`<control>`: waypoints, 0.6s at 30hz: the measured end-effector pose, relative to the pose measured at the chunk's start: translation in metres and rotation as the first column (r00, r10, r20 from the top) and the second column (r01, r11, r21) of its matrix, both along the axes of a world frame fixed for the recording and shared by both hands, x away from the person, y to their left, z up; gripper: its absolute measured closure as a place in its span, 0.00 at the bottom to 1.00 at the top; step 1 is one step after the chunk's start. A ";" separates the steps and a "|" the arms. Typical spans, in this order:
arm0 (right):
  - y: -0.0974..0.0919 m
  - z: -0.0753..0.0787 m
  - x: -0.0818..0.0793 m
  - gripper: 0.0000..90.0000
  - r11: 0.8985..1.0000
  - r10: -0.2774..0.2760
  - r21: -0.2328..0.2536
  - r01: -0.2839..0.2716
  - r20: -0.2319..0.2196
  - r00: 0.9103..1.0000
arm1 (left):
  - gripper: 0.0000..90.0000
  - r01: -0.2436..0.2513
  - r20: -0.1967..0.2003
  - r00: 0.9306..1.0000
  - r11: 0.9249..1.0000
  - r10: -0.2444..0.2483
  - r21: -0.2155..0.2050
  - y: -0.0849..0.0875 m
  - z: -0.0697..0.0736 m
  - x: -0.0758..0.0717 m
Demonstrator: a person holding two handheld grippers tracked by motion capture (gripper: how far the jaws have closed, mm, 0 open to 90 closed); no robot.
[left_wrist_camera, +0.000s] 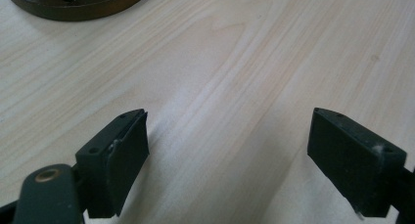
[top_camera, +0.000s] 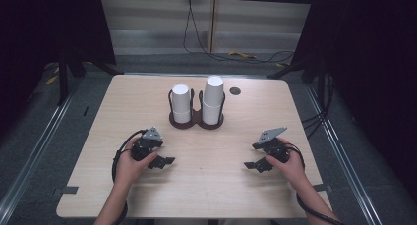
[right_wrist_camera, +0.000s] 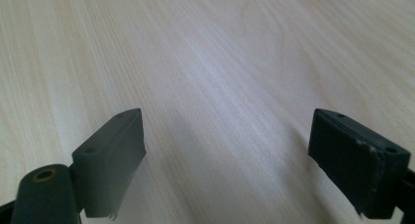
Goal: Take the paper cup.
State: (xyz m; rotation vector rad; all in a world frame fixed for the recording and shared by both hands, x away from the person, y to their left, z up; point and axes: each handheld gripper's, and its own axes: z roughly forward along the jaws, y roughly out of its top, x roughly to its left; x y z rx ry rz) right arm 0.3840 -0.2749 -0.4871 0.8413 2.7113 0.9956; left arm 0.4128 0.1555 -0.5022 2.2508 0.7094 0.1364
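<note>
Both grippers rest low on the near half of the desk (top_camera: 123, 102), and the cups stand beyond them, toward the far edge and about midway between the two hands. The left gripper (top_camera: 164, 162) points inward and slightly forward; the holder (top_camera: 195, 121) lies up and to the right of it in the high view, and a dark curved piece of its base (left_wrist_camera: 73, 4) sits in the upper left corner of the left gripper view. The right gripper (top_camera: 253, 165) points inward too, with plain desk wood ahead of its jaws in its own view.

Both pairs of jaws stand wide apart with nothing between them, pads facing bare wood.

The left cup stack (top_camera: 181, 103) sits in the holder's left ring, the right cup stack (top_camera: 213, 99) in its right ring. Both stand upright, long axis vertical, so a grip would likely come from the side, level, across the cup wall. The left stack looks a little nearer the left hand, the right stack about equally far from the right hand; neither gripper is close yet.

Count: two grippers, one holder with two rings, two white stacks. The right stack is taller and shows a seam, so it seems to hold at least two cups; the exact number in either stack cannot be told. A small dark disc (top_camera: 235, 91) lies on the desk beside the right stack.
</note>
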 end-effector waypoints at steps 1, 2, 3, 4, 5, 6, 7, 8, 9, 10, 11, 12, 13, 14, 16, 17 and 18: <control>0.000 -0.001 0.000 0.15 1.000 0.004 -0.009 -0.004 -0.001 1.000 | 0.17 0.006 -0.004 1.000 1.000 -0.006 0.006 0.000 0.001 0.001; 0.001 -0.003 0.001 0.15 1.000 0.007 -0.012 -0.007 0.000 1.000 | 0.17 0.006 -0.006 1.000 1.000 -0.006 -0.005 0.000 0.001 0.002; 0.002 -0.004 0.001 0.15 1.000 0.006 -0.008 -0.006 -0.006 1.000 | 0.17 0.006 -0.006 1.000 1.000 -0.006 -0.005 0.000 0.001 0.002; 0.002 -0.005 0.001 0.14 1.000 0.003 -0.014 -0.003 -0.004 1.000 | 0.17 0.000 0.003 1.000 1.000 0.000 -0.002 -0.001 0.001 0.004; 0.002 -0.005 0.001 0.14 1.000 0.003 -0.014 -0.003 -0.004 1.000 | 0.17 0.000 0.003 1.000 1.000 0.000 -0.002 -0.001 0.001 0.004; 0.002 -0.005 0.002 0.14 1.000 0.001 -0.006 -0.001 0.001 1.000 | 0.17 0.004 0.012 1.000 1.000 -0.003 -0.024 -0.001 0.000 0.005; 0.002 -0.005 0.002 0.14 1.000 0.001 -0.006 -0.001 0.001 1.000 | 0.17 0.004 0.012 1.000 1.000 -0.003 -0.024 -0.001 0.000 0.005; 0.002 -0.005 0.003 0.14 1.000 -0.003 0.013 0.003 -0.008 1.000 | 0.17 -0.001 0.011 1.000 0.999 0.002 -0.032 -0.002 -0.001 0.005; 0.002 -0.005 0.003 0.14 1.000 -0.003 0.013 0.003 -0.008 1.000 | 0.17 0.000 0.020 1.000 1.000 0.001 -0.025 -0.001 -0.001 0.005; 0.003 -0.004 0.004 0.14 1.000 -0.009 0.010 0.009 0.006 1.000 | 0.17 -0.011 0.022 1.000 1.000 0.011 -0.022 -0.001 0.000 0.006; 0.003 -0.003 0.004 0.14 1.000 -0.009 0.011 0.009 0.007 1.000 | 0.17 -0.020 0.025 0.999 0.999 0.021 -0.033 0.000 0.001 0.007; 0.003 -0.003 0.004 0.14 1.000 -0.009 0.011 0.009 0.007 1.000 | 0.17 -0.020 0.025 0.999 0.999 0.021 -0.033 0.000 0.001 0.007; 0.005 -0.003 0.006 0.14 1.000 -0.014 0.026 0.013 0.010 1.000 | 0.17 -0.033 0.024 0.999 0.997 0.035 -0.064 0.001 0.002 0.009; 0.005 -0.002 0.008 0.14 0.999 -0.024 0.042 0.024 0.001 1.000 | 0.17 -0.038 0.025 0.999 0.997 0.039 -0.071 0.001 0.002 0.010; 0.009 -0.002 0.012 0.14 0.996 -0.054 0.065 0.054 -0.001 0.999 | 0.17 -0.028 0.025 0.999 0.997 0.030 -0.066 0.001 0.004 0.013; 0.011 -0.002 0.014 0.14 0.995 -0.066 0.072 0.065 0.003 0.998 | 0.17 -0.030 0.028 0.999 0.996 0.032 -0.080 0.000 0.006 0.014; 0.013 -0.001 0.016 0.14 0.993 -0.081 0.090 0.080 0.005 0.997 | 0.17 -0.031 0.030 0.999 0.996 0.034 -0.088 0.000 0.007 0.016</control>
